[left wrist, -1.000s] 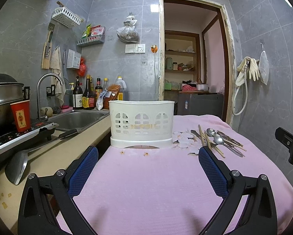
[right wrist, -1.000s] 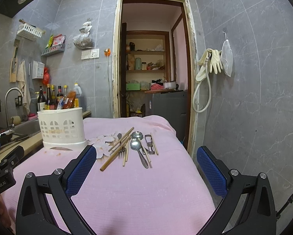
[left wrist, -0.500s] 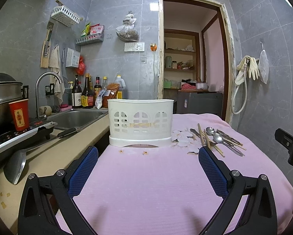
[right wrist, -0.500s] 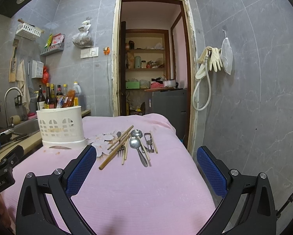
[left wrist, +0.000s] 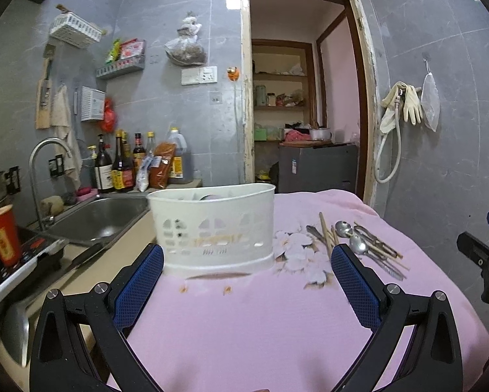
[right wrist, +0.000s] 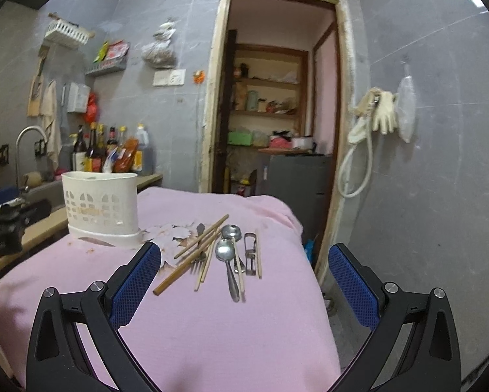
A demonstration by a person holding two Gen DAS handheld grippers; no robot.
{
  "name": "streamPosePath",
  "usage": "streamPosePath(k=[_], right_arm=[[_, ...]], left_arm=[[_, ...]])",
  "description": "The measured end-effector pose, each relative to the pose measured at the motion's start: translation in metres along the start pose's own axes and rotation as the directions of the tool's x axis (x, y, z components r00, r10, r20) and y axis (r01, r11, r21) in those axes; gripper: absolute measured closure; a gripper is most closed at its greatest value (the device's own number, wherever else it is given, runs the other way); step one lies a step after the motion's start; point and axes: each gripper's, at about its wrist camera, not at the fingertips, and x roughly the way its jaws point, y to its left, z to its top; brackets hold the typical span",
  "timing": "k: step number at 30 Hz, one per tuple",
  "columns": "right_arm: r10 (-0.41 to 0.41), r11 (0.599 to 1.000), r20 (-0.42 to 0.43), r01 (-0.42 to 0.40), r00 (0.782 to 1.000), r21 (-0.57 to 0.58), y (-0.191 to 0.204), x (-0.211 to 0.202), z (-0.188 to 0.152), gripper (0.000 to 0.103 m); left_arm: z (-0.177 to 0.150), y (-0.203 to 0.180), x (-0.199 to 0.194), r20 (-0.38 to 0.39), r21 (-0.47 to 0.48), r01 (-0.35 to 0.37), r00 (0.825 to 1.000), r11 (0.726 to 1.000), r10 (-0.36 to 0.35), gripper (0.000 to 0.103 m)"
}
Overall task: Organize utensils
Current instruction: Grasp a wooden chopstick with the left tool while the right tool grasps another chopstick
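A white perforated utensil caddy [left wrist: 213, 227] stands on the pink cloth [left wrist: 244, 326]; it also shows in the right wrist view [right wrist: 100, 207]. To its right lies a pile of utensils [right wrist: 225, 253]: wooden chopsticks [right wrist: 192, 259], two metal spoons [right wrist: 226, 261], a fork and a metal tool. The pile shows in the left wrist view [left wrist: 355, 245] too. My left gripper [left wrist: 246, 285] is open and empty, just in front of the caddy. My right gripper [right wrist: 244, 282] is open and empty, above the near end of the pile.
A sink [left wrist: 97, 217] with a tap, bottles [left wrist: 123, 166], a red cup [left wrist: 2, 235] and a cooker stand on the counter left of the cloth. A doorway [right wrist: 277, 98] is behind. The cloth's right edge drops off beside the wall.
Both grippers have moved forward: the left one closer to the caddy, the right one closer to and over the utensil pile. Both stay open.
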Motion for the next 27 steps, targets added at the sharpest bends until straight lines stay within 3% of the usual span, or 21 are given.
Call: streamPosePath(k=[3, 7, 17, 23, 27], right_arm=[[0.068, 0.998, -0.054, -0.068, 0.996, -0.009, -0.013, 0.022, 0.013, 0.000], [0.092, 0.996, -0.119, -0.094, 0.989, -0.008, -0.034, 0.054, 0.025, 0.000], [0.138, 0.990, -0.251, -0.133, 0.958, 0.036, -0.080, 0.138, 0.034, 0.002], [0.193, 0.980, -0.356, -0.165, 0.914, 0.109, -0.099, 0.183, 0.031, 0.027], [0.209, 0.978, -0.420, -0.179, 0.883, 0.110, -0.102, 0.214, 0.030, 0.054]], left_arm=[[0.013, -0.007, 0.021, -0.044, 0.022, 0.035, 0.998, 0.999, -0.034, 0.002], [0.024, -0.018, 0.052, -0.118, 0.060, 0.087, 0.990, 0.994, -0.080, 0.002], [0.037, -0.047, 0.136, -0.307, 0.053, 0.216, 0.933, 0.975, -0.189, 0.003], [0.044, -0.069, 0.193, -0.407, 0.056, 0.291, 0.880, 0.955, -0.244, 0.028], [0.048, -0.079, 0.237, -0.478, 0.022, 0.327, 0.833, 0.945, -0.277, 0.053]])
